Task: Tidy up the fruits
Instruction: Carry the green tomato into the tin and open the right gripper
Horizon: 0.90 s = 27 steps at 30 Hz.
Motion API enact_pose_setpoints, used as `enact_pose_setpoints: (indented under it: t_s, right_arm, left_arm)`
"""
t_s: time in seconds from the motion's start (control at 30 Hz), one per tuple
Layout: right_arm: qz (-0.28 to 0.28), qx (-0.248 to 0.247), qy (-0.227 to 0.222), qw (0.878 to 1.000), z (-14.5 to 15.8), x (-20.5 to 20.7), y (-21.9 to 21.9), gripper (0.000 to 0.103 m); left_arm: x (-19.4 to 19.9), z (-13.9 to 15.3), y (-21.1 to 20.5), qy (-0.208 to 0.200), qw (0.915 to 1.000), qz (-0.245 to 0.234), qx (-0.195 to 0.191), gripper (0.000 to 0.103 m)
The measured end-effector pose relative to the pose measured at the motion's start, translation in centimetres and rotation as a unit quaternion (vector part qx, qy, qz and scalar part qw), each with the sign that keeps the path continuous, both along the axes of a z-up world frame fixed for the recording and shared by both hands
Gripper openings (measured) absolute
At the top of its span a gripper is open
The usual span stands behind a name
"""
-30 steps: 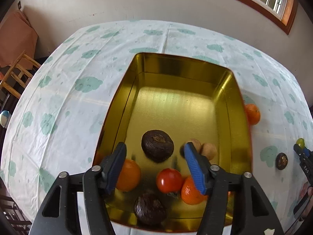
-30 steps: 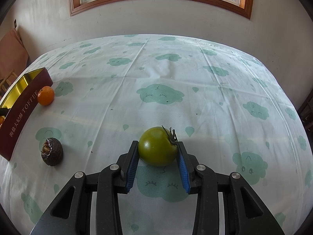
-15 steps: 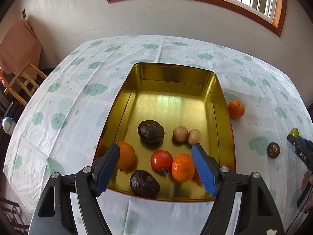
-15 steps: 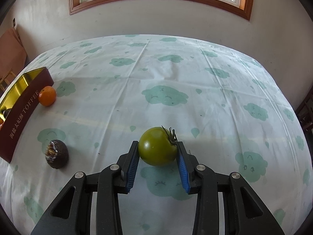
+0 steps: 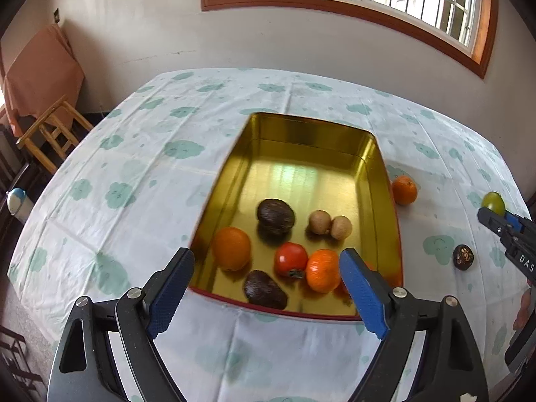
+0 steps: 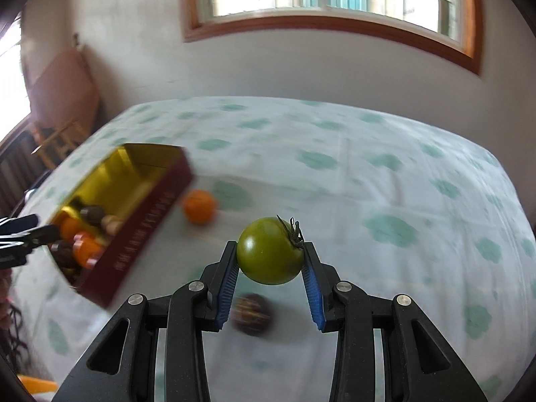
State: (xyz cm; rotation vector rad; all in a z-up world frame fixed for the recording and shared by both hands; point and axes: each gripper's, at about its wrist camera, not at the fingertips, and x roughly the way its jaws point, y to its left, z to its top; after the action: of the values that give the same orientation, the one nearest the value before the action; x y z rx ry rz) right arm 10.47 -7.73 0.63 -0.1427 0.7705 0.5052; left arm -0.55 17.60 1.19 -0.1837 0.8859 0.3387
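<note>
A gold tin with a red outside holds several fruits: oranges, a red tomato, dark round fruits and two small tan ones. My left gripper is open and empty, above the tin's near edge. My right gripper is shut on a green tomato, lifted above the table to the tin's right; it also shows in the left wrist view. An orange and a dark fruit lie on the cloth right of the tin.
The table has a white cloth with green cloud prints. A wooden chair stands off the table's far left. A wall with a window is behind.
My left gripper pulled back and up from inside the tin. My right gripper lifted the green tomato off the cloth and swung left toward the tin.
</note>
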Motion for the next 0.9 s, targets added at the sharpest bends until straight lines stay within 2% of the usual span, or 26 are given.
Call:
enact_pose_setpoints:
  t_s: [0.2,0.43,0.9]
  right_arm:
    - [0.072,0.007,-0.002,0.997,0.8,-1.6,6.1,0.038]
    - [0.130,0.003,-0.001,0.991,0.7,-3.3,11.2,0.038]
    - [0.165,-0.020,0.010,0.986,-0.9,-3.8,15.0,0.038]
  left_arm:
    - [-1.4,0.5,2.1,-0.005,0.9994,0.033,0.000,0.088]
    - [-2.6,0.3,3.7,-0.002,0.9985,0.055,-0.003,0.088]
    - [-3.3,-0.2,4.4,0.003,0.9978,0.064,-0.015,0.088]
